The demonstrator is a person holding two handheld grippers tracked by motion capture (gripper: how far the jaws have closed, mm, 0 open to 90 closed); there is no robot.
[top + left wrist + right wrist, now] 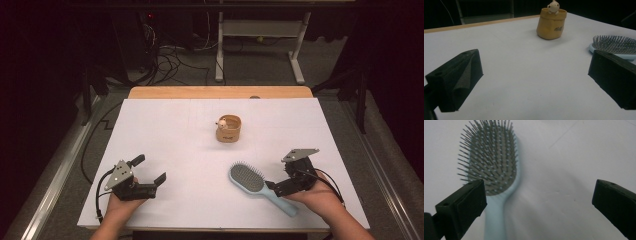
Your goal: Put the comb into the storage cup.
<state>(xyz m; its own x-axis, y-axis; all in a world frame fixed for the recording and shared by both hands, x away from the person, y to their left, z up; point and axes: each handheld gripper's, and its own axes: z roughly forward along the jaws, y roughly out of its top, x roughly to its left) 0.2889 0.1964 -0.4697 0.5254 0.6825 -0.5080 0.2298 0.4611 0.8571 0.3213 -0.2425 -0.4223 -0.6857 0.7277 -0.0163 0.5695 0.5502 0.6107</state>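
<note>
High view. A small tan, soft-sided pouch-like cup [229,130] stands upright a little beyond the middle of the white sheet-covered table [165,135]. A tiny cream figurine [221,122] peeks over its left rim; what else the cup holds cannot be told. A pale blue plastic paddle hairbrush [255,183] with grey bristles lies bristle-side up near the front right, its handle running toward the near right edge. The left gripper [149,170], held in the person's left hand [120,202], rests at the front left, jaws spread wide and holding nothing. The right gripper [274,186], in the right hand [320,197], sits just beside the brush handle; its jaws read poorly here. A strip of bare wood shows at the table's far edge [220,92]. Beyond it, a dim room: grey floor, tangled black cables [167,62], a white desk frame [260,35].

Left gripper view. Jaws far apart over bare white surface. The tan cup [551,23] stands ahead, the figurine [553,7] on its rim, dark lettering on its side. The brush head [614,46] lies at right, behind the right jaw.

Right gripper view. Jaws wide, gripping nothing. The hairbrush [492,170] lies ahead, apparently between them toward the left jaw, which overlaps the neck in view; contact cannot be told.
</note>
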